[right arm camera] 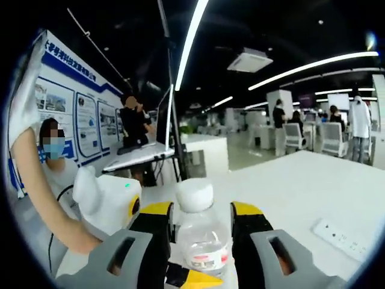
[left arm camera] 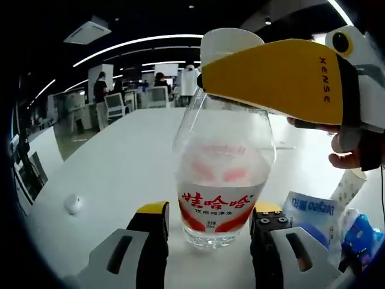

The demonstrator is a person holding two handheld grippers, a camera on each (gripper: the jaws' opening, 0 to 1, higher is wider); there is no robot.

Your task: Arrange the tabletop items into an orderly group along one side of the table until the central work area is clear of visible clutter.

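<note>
A clear water bottle (left arm camera: 222, 174) with a red-lettered label and a white cap (left arm camera: 230, 43) stands upright between the jaws of my left gripper (left arm camera: 210, 232). The jaws close on its base from both sides. My right gripper (left arm camera: 283, 78), yellow-fingered and held by a hand (left arm camera: 346, 158), comes in from the right and crosses the bottle's neck. In the right gripper view the same bottle (right arm camera: 201, 241) and its cap (right arm camera: 194, 195) sit between the jaws of my right gripper (right arm camera: 201, 232), which close on its shoulders. The left gripper (right arm camera: 111, 205) is low on the left.
A loose white cap (left arm camera: 73, 203) lies on the white table (left arm camera: 120, 162) to the left. Blue-and-white packets (left arm camera: 310, 214) lie at the right. A white power strip (right arm camera: 340, 238) rests on the table. A person's arm (right arm camera: 42, 198) and office desks with people stand beyond.
</note>
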